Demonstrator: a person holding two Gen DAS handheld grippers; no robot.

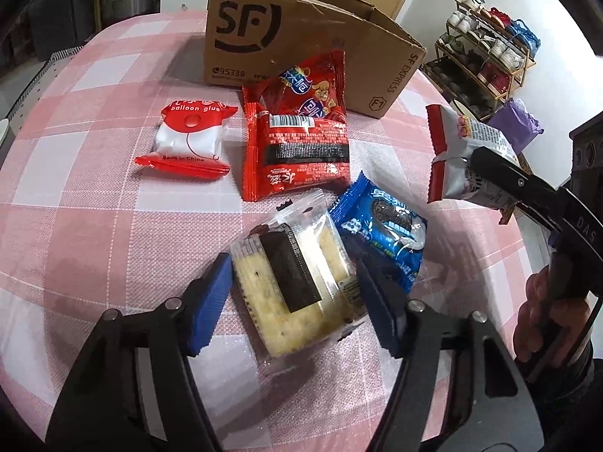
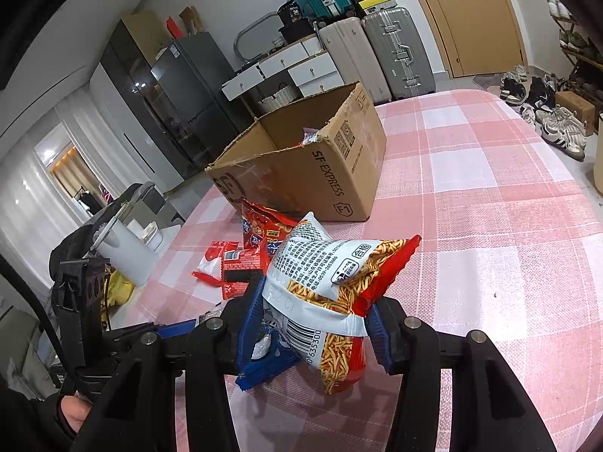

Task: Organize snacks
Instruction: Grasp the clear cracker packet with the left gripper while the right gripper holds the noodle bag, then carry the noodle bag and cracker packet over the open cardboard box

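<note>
My left gripper (image 1: 292,293) has its blue pads on both sides of a clear-wrapped cracker pack (image 1: 294,282) lying on the table, touching or nearly so. My right gripper (image 2: 314,324) is shut on a white and red noodle-snack bag (image 2: 331,286) and holds it above the table; it also shows in the left wrist view (image 1: 463,158). An open cardboard SF box (image 1: 301,41) stands at the back, also in the right wrist view (image 2: 320,173). On the table lie a blue Oreo pack (image 1: 384,233), two red snack bags (image 1: 301,143) and a white and red balloon glue pack (image 1: 188,139).
The table has a pink and white checked cloth (image 1: 94,207). A shoe rack (image 1: 486,60) stands to the right beyond the table. Suitcases (image 2: 377,49), a dresser and a dark cabinet stand behind the box. A white container (image 2: 124,248) stands at the table's left edge.
</note>
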